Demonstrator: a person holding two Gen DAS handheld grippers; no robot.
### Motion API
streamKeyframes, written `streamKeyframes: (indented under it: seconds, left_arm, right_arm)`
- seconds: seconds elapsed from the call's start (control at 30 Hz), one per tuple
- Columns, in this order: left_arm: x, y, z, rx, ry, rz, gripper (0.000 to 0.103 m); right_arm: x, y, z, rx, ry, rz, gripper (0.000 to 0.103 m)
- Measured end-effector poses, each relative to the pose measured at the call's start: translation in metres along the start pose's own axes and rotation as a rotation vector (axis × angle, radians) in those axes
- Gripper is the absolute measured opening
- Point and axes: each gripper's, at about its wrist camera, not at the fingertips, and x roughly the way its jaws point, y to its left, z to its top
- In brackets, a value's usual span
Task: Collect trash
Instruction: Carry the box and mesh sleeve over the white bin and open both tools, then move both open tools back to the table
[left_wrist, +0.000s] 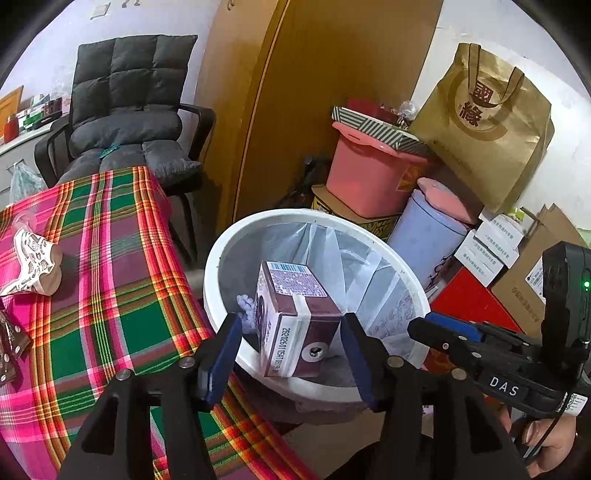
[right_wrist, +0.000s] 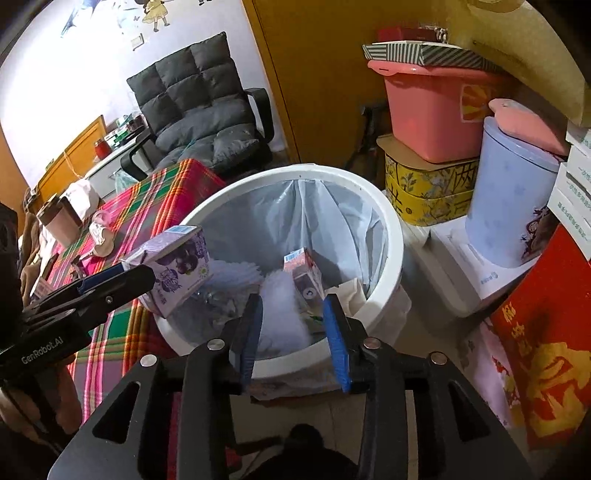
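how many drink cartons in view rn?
2. One purple carton at the left gripper, over the bin; one pink carton down inside it. Others could be buried.

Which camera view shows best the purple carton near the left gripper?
The left wrist view: the purple carton fills the centre between the jaws, barcode and straw hole visible. The right wrist view shows it smaller, from the side, above the white bin's rim.
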Motion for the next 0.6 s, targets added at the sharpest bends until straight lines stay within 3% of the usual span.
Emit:
streamKeyframes:
  seconds: [0.13,0.6]
  left_arm:
    - [-0.005,-0.001,0.001,-0.006,-0.015,-0.018,0.062]
    - [-0.038,-0.002,-0.008,-0.027,-0.04,-0.002,0.062]
  right_arm:
    - [-0.004,0.002,-0.001,-0.001,-0.004,-0.001,0.037]
    - [-0.025,0.018,-0.005,-0.039,-0.042,0.032,0.037]
